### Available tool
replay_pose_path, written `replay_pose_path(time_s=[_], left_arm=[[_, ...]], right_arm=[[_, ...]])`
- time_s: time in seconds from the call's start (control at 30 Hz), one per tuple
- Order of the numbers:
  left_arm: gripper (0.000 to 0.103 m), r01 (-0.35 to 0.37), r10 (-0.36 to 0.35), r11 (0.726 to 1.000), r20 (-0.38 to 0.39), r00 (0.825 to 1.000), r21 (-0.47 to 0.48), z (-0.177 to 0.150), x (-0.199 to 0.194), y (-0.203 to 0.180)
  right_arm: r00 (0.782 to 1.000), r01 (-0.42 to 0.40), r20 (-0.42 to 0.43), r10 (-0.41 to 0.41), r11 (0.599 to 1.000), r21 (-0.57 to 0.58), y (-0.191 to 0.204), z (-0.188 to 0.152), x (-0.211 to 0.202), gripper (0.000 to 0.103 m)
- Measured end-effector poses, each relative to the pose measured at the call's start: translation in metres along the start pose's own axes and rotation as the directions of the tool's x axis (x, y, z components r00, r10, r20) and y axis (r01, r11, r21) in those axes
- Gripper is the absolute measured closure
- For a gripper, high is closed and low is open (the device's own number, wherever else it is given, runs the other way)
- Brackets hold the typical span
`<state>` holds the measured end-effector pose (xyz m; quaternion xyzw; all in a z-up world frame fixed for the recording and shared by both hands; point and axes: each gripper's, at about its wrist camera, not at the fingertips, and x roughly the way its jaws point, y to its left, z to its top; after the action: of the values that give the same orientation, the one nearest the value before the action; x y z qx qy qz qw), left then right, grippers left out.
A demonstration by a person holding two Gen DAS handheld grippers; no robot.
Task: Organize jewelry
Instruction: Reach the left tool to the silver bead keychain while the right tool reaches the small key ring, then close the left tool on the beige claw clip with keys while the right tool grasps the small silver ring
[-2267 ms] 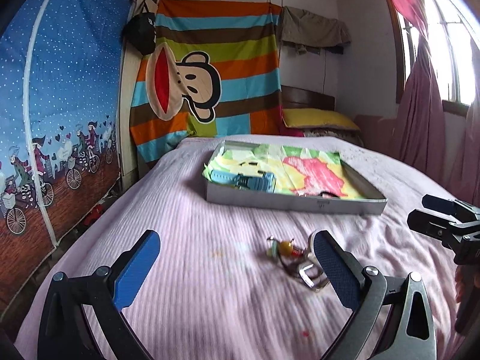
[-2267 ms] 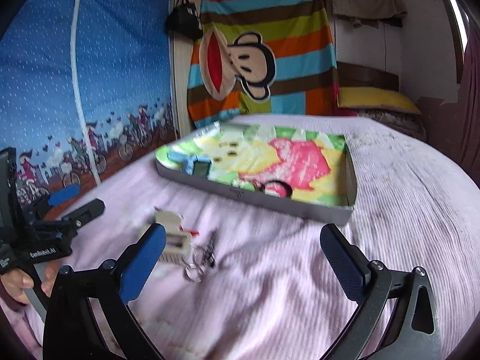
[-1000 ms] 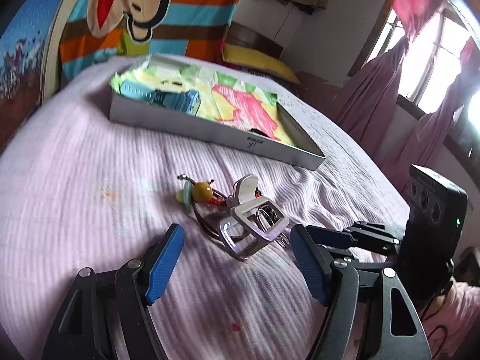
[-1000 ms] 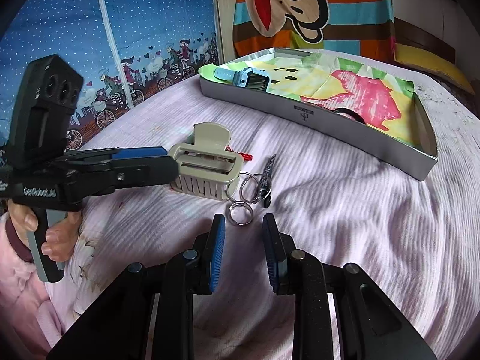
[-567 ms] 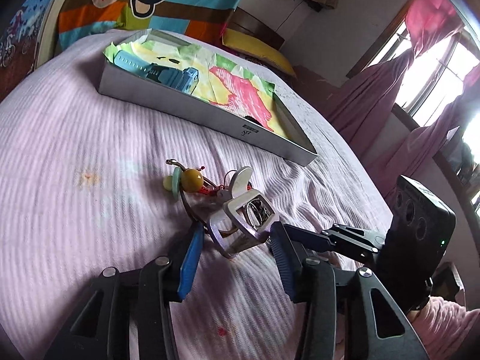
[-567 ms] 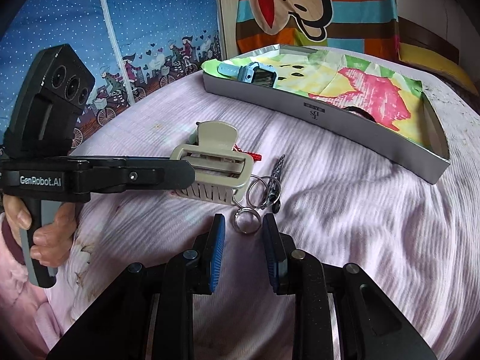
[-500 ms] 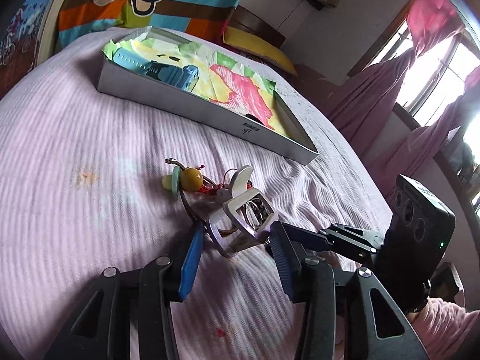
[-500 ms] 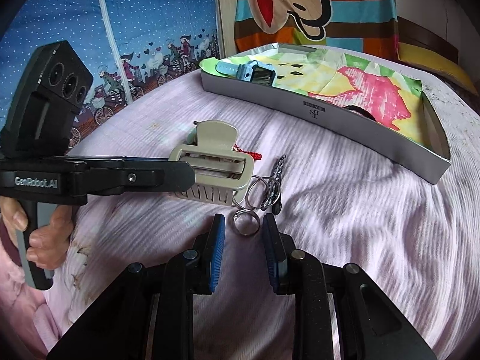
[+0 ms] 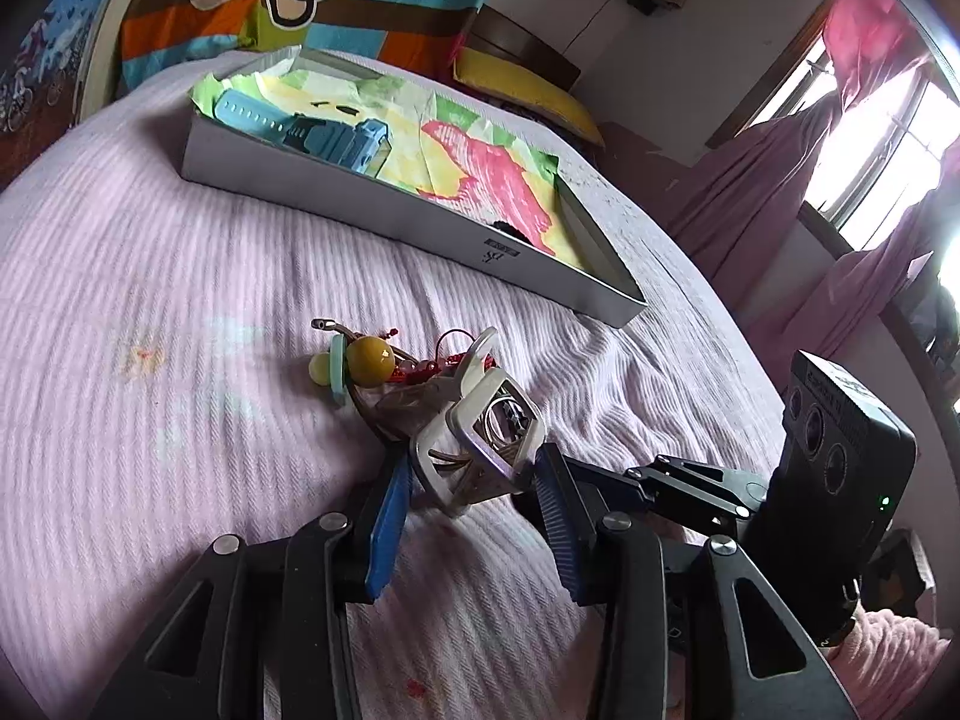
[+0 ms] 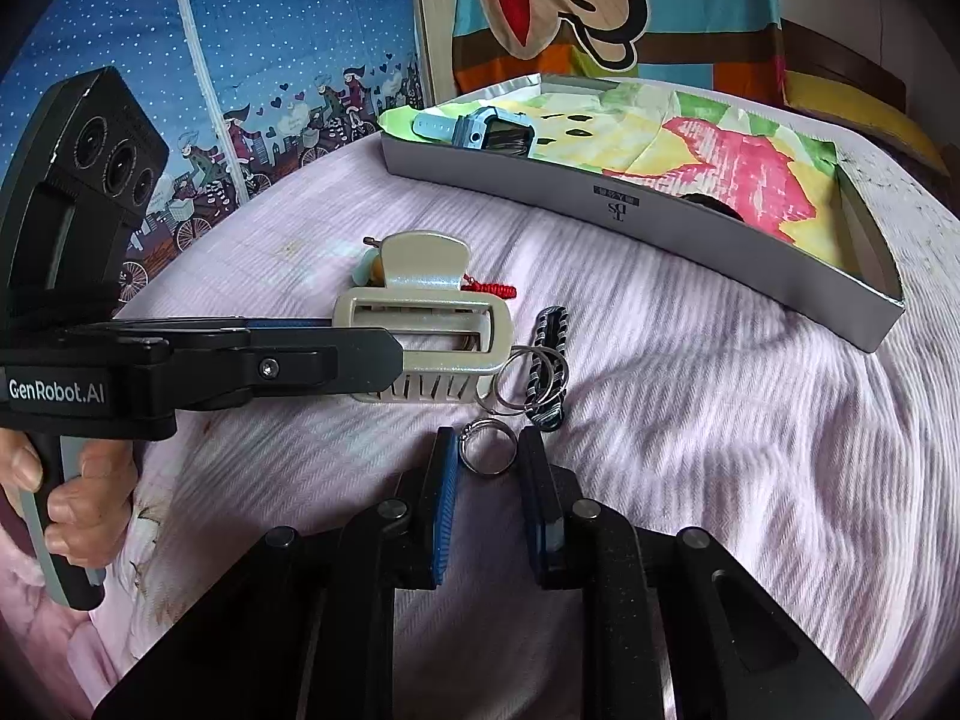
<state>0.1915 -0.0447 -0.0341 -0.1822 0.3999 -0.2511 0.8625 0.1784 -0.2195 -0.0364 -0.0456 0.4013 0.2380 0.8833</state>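
Presently on the bed (image 9: 180, 276), pink ribbed cover, items as follows.

Tray (image 10: 660, 222): shallow grey box, lined with bright yellow, pink and green paper, lying at the far side of the bed. Holds a blue watch (image 10: 480, 129) at its left end and a small dark item near its front wall, too hidden to identify.

Hair clip (image 10: 423, 330): beige claw type, lying on the cover in front of the tray. The left gripper (image 9: 474, 492) has its blue-padded fingers (image 9: 390, 516) closed in against the clip's two sides, holding it.

Bead charm (image 9: 360, 363): yellow beads, pale green disc and red cord, lying just behind the clip and touching it.

Key rings (image 10: 528, 375): thin metal loops with a dark braided strap (image 10: 549, 360), lying just right of the clip.

Ring (image 10: 486, 447): silver band, on the cover, near the key rings. The right gripper (image 10: 487, 468) has its fingers narrowed to either side of the ring; whether the pads touch it cannot be told.

Hand (image 10: 72, 492): holds the left gripper's handle, lower left of the right wrist view.
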Motion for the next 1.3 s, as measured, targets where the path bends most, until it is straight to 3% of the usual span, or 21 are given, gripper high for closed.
replay_pose_path(time_s=[0.2, 0.33, 0.43, 0.63, 0.67, 0.93, 1.3], left_arm=[[0.064, -0.093, 0.088, 0.992, 0.064, 0.994, 0.079, -0.008, -0.010, -0.012], [0.065, -0.199, 0.176, 0.962, 0.136, 0.975, 0.187, -0.019, -0.017, -0.030], [0.067, -0.239, 0.203, 0.947, 0.178, 0.963, 0.215, -0.024, -0.021, -0.037], [0.072, -0.252, 0.207, 0.939, 0.200, 0.958, 0.234, -0.028, -0.025, -0.041], [0.076, -0.254, 0.209, 0.938, 0.201, 0.957, 0.235, -0.029, -0.026, -0.041], [0.077, -0.259, 0.206, 0.933, 0.220, 0.953, 0.250, -0.035, -0.028, -0.045], [0.078, -0.257, 0.179, 0.942, 0.324, 0.929, 0.216, -0.034, -0.045, -0.051]], right_arm=[[1.000, 0.000, 0.013, -0.001, 1.000, 0.013, -0.001, -0.002, -0.005, 0.085], [1.000, 0.012, 0.026, -0.013, 1.000, 0.009, -0.002, -0.002, -0.009, 0.085], [0.999, 0.021, 0.039, -0.022, 1.000, 0.005, -0.002, -0.001, -0.014, 0.085], [0.997, 0.036, 0.067, -0.037, 0.999, 0.020, -0.009, 0.001, -0.024, 0.085], [0.997, 0.035, 0.068, -0.037, 0.999, 0.026, -0.010, 0.001, -0.024, 0.085], [0.996, 0.040, 0.075, -0.042, 0.999, 0.030, -0.012, 0.001, -0.025, 0.085], [0.983, 0.067, 0.169, -0.072, 0.997, 0.031, -0.013, 0.011, -0.043, 0.085]])
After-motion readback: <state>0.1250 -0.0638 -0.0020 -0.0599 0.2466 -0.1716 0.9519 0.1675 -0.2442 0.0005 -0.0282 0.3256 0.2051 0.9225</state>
